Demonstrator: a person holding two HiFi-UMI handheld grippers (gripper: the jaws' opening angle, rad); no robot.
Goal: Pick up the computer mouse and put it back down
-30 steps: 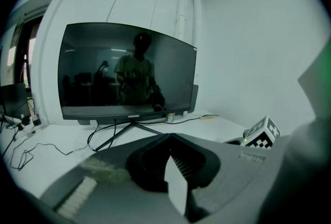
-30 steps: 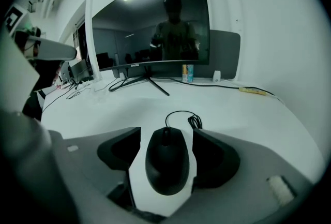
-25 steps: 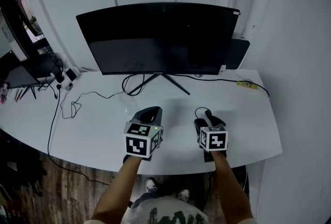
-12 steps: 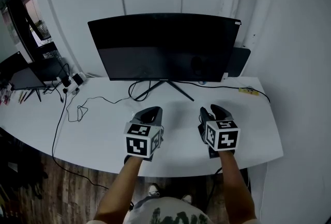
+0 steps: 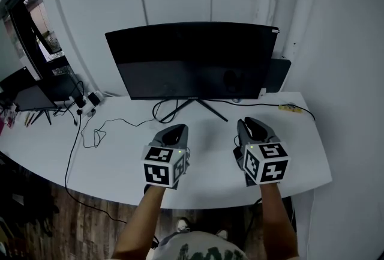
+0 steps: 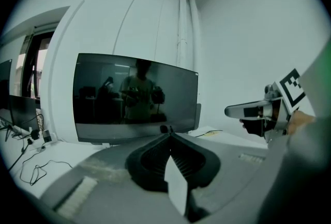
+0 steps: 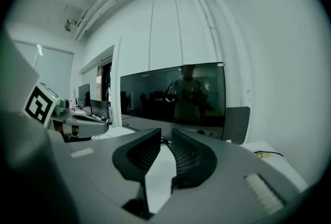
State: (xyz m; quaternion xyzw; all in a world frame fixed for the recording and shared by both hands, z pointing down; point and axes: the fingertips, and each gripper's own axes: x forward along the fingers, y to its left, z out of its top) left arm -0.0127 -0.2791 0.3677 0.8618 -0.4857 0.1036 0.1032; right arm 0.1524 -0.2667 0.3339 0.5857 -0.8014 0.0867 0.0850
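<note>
No computer mouse shows in any view. Both grippers hang above the white desk in front of the black curved monitor. My left gripper is at centre left; in its own view its jaws meet at the tips, shut on nothing. My right gripper is at centre right and higher. Its jaws have just been closing, leaving a narrow gap with nothing between them. The right gripper also shows from the side in the left gripper view.
A thin black cable loops over the desk's left part, near a power strip. The monitor's stand spreads behind the grippers. A small yellow item lies at the back right. A second dark screen stands far left.
Both grippers have risen off the desk, the right one much more. The right gripper's jaws have drawn from wide apart to a narrow gap. The left jaws stayed together.
</note>
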